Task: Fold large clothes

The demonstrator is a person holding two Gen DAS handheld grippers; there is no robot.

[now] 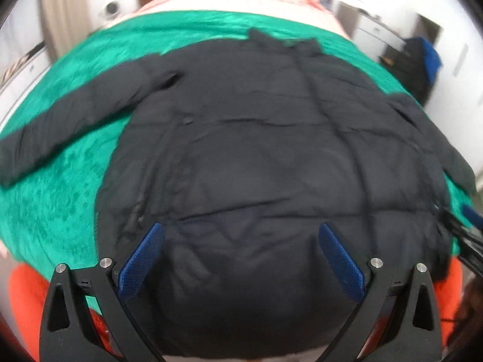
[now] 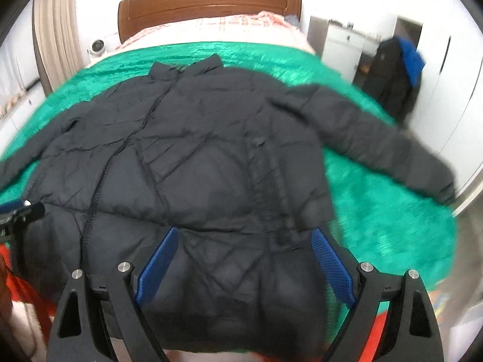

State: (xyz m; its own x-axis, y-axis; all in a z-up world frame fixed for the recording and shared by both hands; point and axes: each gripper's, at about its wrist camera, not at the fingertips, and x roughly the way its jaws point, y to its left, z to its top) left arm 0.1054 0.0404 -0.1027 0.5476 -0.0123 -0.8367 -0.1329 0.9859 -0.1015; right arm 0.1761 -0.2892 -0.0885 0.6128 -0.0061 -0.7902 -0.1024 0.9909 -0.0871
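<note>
A large black quilted jacket (image 1: 256, 150) lies spread flat on a green blanket (image 1: 60, 199), collar toward the headboard, one sleeve stretched out to each side. My left gripper (image 1: 241, 232) hovers above the jacket's lower hem, open, its blue pads wide apart with nothing pinched. In the right wrist view the same jacket (image 2: 196, 157) fills the middle. My right gripper (image 2: 243, 238) stands open over the hem near the jacket's right side seam. The other gripper (image 2: 24, 211) shows at the left edge there.
The green blanket (image 2: 377, 211) covers a bed with a brown wooden headboard (image 2: 208, 0) and a pink checked pillow area (image 2: 241, 24). A dark coat with a blue hood (image 2: 398, 75) hangs at the right. Orange fabric (image 1: 27, 301) lies at the bed's near edge.
</note>
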